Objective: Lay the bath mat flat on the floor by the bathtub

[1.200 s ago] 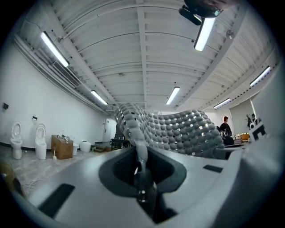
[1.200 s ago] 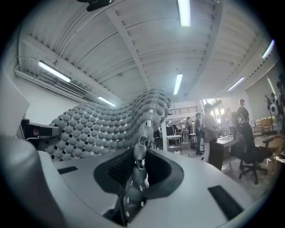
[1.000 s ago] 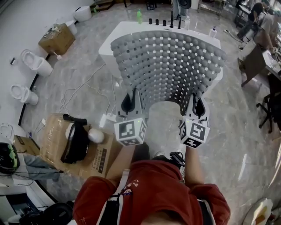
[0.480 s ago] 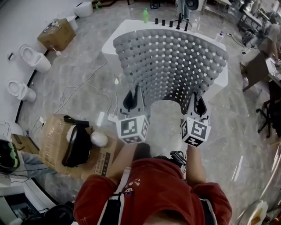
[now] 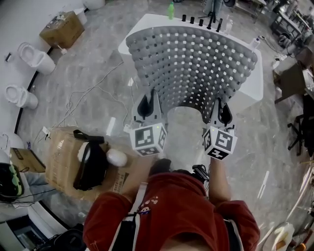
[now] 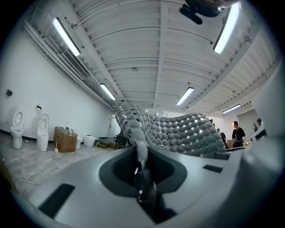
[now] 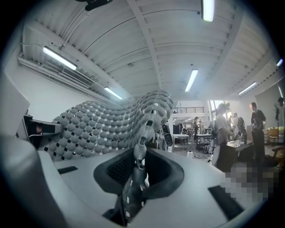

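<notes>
I hold a grey bath mat point(image 5: 191, 63) with round bumps and square holes, spread out in the air in front of me. My left gripper point(image 5: 146, 109) is shut on its near left corner, and my right gripper point(image 5: 222, 113) is shut on its near right corner. The mat hangs over the white bathtub point(image 5: 255, 83) and hides most of it. In the left gripper view the mat's edge point(image 6: 139, 153) runs pinched between the jaws. The right gripper view shows the same, with the mat point(image 7: 136, 173) clamped in the jaws and billowing off to the left.
A cardboard box point(image 5: 66, 157) with a black headset on it stands at my left on the marble floor. White cables point(image 5: 93, 105) lie on the floor. Two toilets point(image 5: 34, 56) line the left wall. Bottles point(image 5: 170, 10) stand on the tub's far rim.
The mat and both grippers have moved slightly forward and up in the view, closer to the tub. Both grips stay the same.
</notes>
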A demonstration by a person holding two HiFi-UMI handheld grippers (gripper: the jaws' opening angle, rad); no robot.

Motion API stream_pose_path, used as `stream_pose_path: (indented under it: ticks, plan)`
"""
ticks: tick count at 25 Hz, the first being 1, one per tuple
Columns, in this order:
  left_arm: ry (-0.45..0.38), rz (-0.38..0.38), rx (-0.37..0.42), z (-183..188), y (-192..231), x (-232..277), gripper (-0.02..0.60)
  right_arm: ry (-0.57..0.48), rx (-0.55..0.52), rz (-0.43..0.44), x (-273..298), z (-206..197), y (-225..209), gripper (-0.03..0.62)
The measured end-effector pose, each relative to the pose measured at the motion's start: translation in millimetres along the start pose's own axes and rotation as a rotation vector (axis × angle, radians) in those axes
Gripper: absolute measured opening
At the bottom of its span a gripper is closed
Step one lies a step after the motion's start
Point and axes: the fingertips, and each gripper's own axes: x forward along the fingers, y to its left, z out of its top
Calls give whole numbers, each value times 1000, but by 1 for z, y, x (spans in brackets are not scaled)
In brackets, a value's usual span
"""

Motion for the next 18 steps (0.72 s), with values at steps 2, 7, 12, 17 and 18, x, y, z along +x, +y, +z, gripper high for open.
stream_pose_path:
  ticks: [2, 7, 12, 17, 18]
  plan:
    - [8, 6, -9, -3, 18, 7, 55, 12, -5, 3, 11, -3, 14, 72]
    - [30, 9, -23, -12, 58, 32, 55, 36, -21, 0, 43, -7, 45, 72]
    - [73, 18, -29, -14, 74, 39, 55, 94, -33, 11, 53, -11, 63, 72]
    - [-89, -33, 1, 20, -44, -78, 54, -67, -40, -31, -95, 18, -24, 72]
    - [-195, -64, 17, 44, -79, -93, 55, -176, -43, -56, -121, 41, -53, 72]
